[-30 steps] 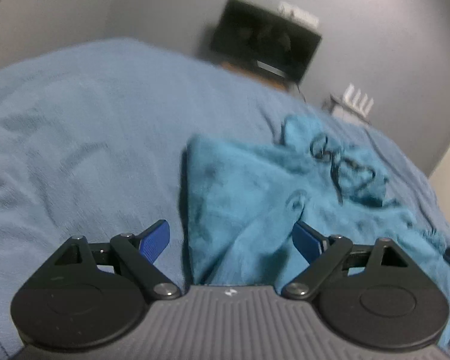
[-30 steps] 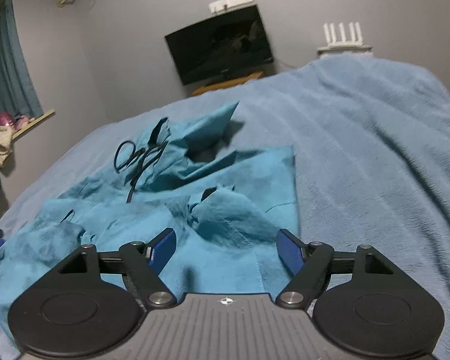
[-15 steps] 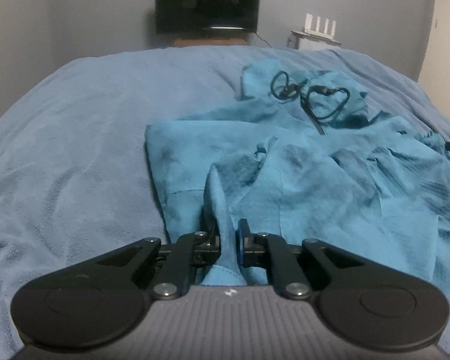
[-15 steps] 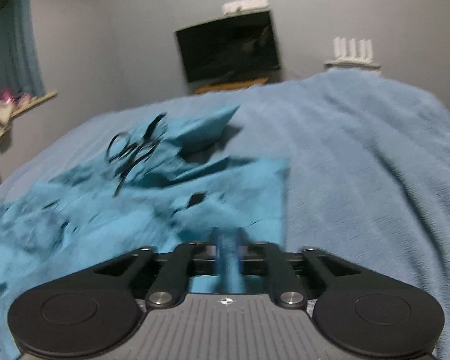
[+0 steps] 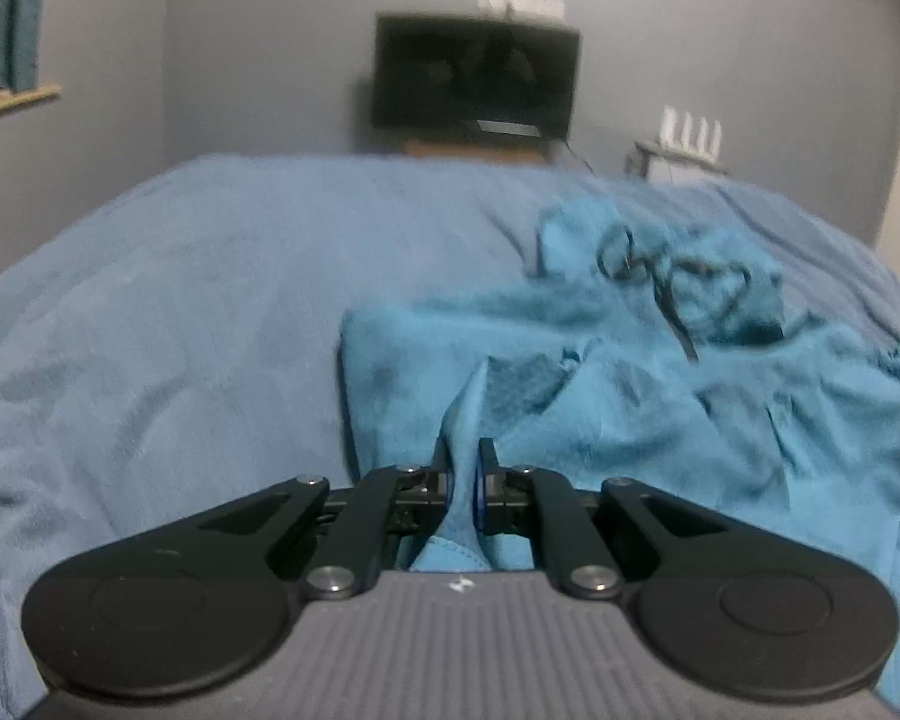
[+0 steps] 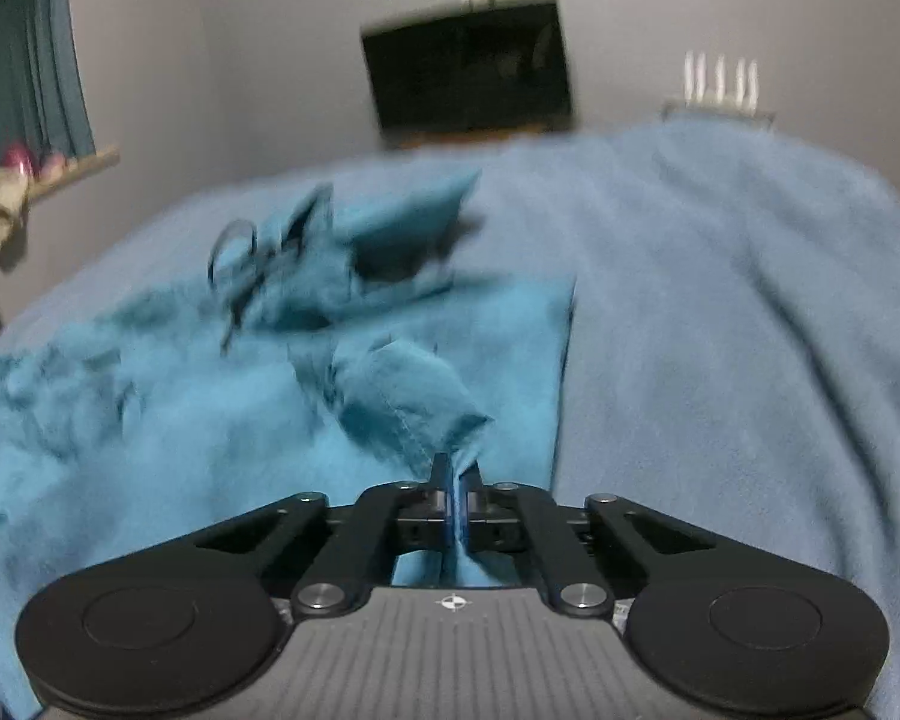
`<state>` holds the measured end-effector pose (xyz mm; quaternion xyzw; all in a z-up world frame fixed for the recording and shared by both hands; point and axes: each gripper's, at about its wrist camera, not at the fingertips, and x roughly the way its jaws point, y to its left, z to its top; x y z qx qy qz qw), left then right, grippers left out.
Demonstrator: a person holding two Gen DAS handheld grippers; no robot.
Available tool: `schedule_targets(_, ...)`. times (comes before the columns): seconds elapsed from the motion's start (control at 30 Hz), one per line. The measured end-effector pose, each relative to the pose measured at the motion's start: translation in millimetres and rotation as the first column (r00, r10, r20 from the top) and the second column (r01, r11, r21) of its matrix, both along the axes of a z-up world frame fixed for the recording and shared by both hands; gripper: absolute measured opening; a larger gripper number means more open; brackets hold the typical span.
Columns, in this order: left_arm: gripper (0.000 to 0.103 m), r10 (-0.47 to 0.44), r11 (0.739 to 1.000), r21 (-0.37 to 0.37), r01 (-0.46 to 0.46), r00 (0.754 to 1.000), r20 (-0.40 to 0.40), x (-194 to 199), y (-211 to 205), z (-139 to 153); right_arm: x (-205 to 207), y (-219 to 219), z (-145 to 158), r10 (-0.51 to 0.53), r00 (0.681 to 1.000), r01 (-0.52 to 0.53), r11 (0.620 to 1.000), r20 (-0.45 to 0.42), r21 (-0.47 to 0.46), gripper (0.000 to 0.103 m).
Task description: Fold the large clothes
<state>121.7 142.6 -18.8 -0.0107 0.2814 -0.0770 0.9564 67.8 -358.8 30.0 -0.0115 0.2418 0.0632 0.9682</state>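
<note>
A fold of the teal garment (image 5: 630, 420) is pinched by the left gripper (image 5: 463, 468) and right gripper (image 6: 457, 480), jaws pressed together, on the bed (image 5: 180, 300).

Right gripper (image 6: 457, 489) pinching a teal garment (image 6: 210, 420) on the bed (image 6: 720, 330).
Its fingers (image 6: 441, 480) are clamped together on a raised fold of fabric; the crumpled garment spreads to the left, a black drawstring (image 6: 234, 264) looped near its far end.
</note>
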Motion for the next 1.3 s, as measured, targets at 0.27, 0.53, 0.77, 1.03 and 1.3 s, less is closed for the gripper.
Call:
schedule_targets(0.27, 0.003, 0.075, 0.993, 0.073, -0.093, 0.974, 0.214, 20, -17, 11, -13, 23, 14, -0.075, 0.946, 0.11, 0.99, 0.316, -0.093, 0.002)
schedule_targets(0.53, 0.013, 0.102, 0.976, 0.188, -0.105, 0.994, 0.029, 63, -30, -40, 34, 34, -23, -0.22, 0.95, 0.258, 0.952, 0.22, -0.163, 0.015)
schedule_targets(0.77, 0.062, 0.247, 0.96, 0.123, -0.251, 0.968, 0.049, 56, -22, -5, 28, 49, -8, -0.26, 0.925, 0.301, 0.947, 0.277, -0.116, 0.048)
schedule_targets(1.03, 0.068, -0.069, 0.998, 0.009, 0.069, 0.997, -0.048, 45, -79, -13, 41, 91, -15, 0.037, 0.991, -0.027, 0.996, 0.125, -0.082, 0.048)
schedule_targets(1.3, 0.073, -0.142, 0.942, 0.278, 0.186, 0.975, -0.168, 31, -106, -63, 59, 97, -69, -0.007, 1.0, 0.002, 0.946, -0.014, -0.323, 0.075)
